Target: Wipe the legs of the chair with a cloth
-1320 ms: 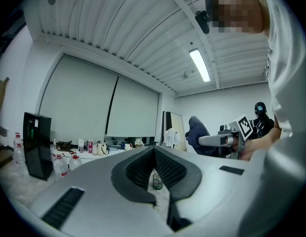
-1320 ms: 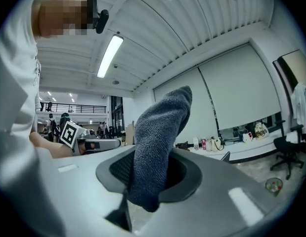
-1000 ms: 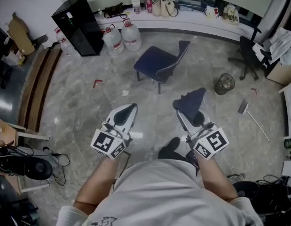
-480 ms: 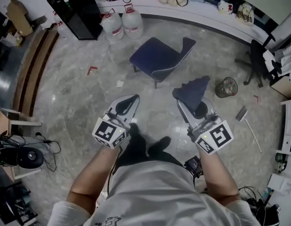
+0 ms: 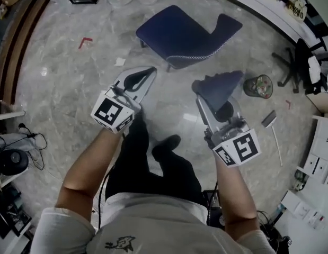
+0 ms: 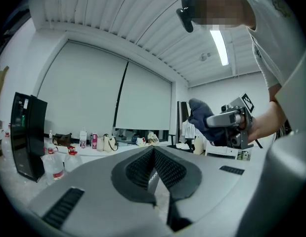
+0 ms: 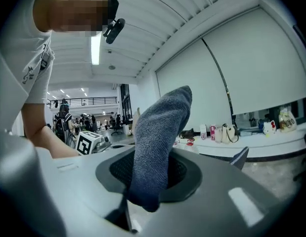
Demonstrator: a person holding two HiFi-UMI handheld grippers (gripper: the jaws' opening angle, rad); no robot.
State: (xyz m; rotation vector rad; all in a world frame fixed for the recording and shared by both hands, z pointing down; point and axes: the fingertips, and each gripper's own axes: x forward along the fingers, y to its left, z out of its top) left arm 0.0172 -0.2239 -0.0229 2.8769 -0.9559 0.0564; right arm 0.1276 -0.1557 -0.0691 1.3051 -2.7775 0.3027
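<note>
Chair (image 5: 173, 33) nearer, cloth (image 5: 220, 84) in right gripper (image 5: 207, 102).

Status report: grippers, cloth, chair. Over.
Left gripper shut, empty. Right gripper shut on cloth, held up. Chair ahead, upright, not yet reached. Waste bin to its right, off the path.

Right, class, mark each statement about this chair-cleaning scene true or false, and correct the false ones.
1. The right gripper is shut on a blue-grey cloth. True.
2. The left gripper holds a bottle. False: its jaws are together with nothing between them.
3. The cloth touches a chair leg. False: the blue chair stands apart from it, farther ahead on the floor.
4. A waste bin stands near the chair. True.
</note>
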